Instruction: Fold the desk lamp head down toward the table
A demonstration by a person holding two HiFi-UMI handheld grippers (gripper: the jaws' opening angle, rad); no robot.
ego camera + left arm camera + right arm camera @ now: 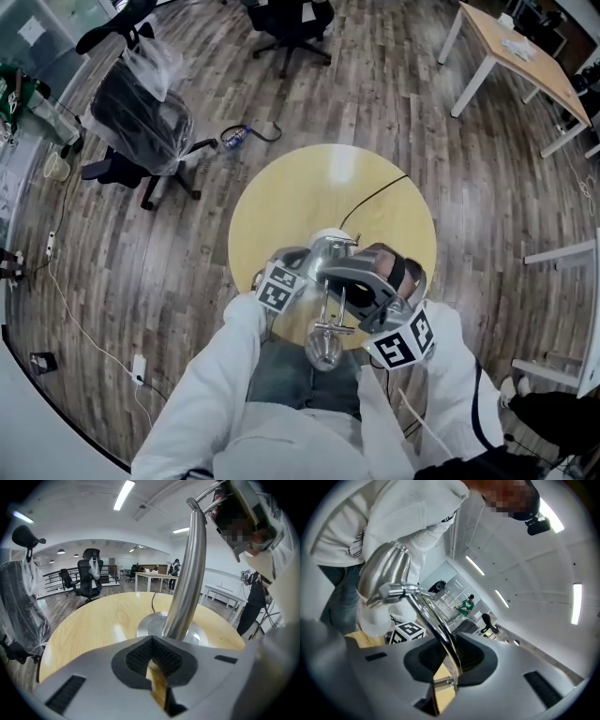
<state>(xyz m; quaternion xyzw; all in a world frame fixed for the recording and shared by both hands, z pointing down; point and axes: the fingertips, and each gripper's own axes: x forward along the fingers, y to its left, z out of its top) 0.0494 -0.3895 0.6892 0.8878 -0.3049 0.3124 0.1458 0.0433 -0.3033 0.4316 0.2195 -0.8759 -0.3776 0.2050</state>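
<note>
Now my right tongs (450,654) squeeze the thin lamp arm (432,616). The shiny lamp head (323,349) hangs at its end, by the near edge of the round bench (281,197). My left tongs (152,643) are closed and empty, just beside the lamp pole (185,583).

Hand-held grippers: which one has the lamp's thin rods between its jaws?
The right hand-held gripper: thin chrome rods pass between its jaws. The left hand-held gripper holds nothing; the thick lamp post stands beyond it.
</note>
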